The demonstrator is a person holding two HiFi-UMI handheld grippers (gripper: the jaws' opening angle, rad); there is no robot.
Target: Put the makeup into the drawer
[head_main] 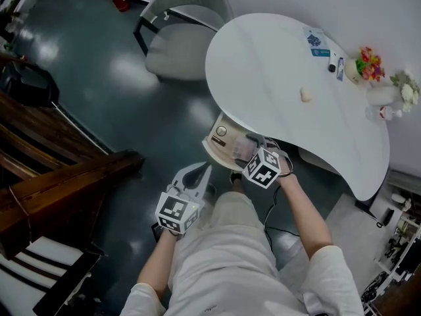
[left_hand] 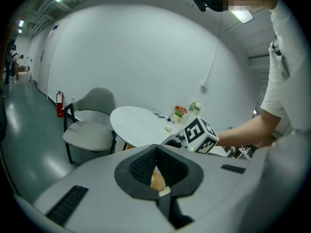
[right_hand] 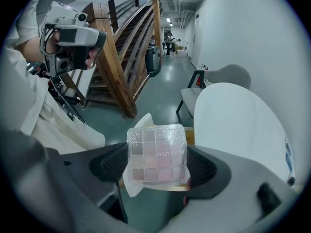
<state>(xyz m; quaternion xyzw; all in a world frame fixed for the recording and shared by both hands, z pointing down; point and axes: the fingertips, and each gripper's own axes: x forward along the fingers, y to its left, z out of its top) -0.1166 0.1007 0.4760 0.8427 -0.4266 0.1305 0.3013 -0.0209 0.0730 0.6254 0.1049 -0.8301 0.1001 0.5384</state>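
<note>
The eyeshadow palette (right_hand: 156, 152), a clear-lidded case with a grid of pink and brown pans, is pinched by its 2 side edges in the right gripper (right_hand: 157, 169). In the head view it hangs over the open drawer (head_main: 212, 145) just under the near rim of the white table (head_main: 276, 78). A loose white sheet (right_hand: 141, 123) sticks out from behind the case.

The hold looks like the weak point: smooth plastic gripped only at its edges could twist or slide out before it is low enough. The sheet may also drop away or snag on the drawer wall. The table rim hangs close over the drawer, so a lift or tilt of the right gripper could knock it. A round compact (head_main: 221, 131) already lies in the drawer's far left corner, and the palette could land on it and sit crooked.

The left gripper (left_hand: 156, 152) hangs near and to the left. Its tongs are pressed together at the tips on nothing I can name; a tan sliver shows in the gap below them.

Small print runs along 1 line on the lid and seems to end in "LEEN"; the rest is unclear. Each marker cube carries only black-and-white squares. A blue-printed packet (head_main: 316, 41) on the far side of the table is too small to read.
</note>
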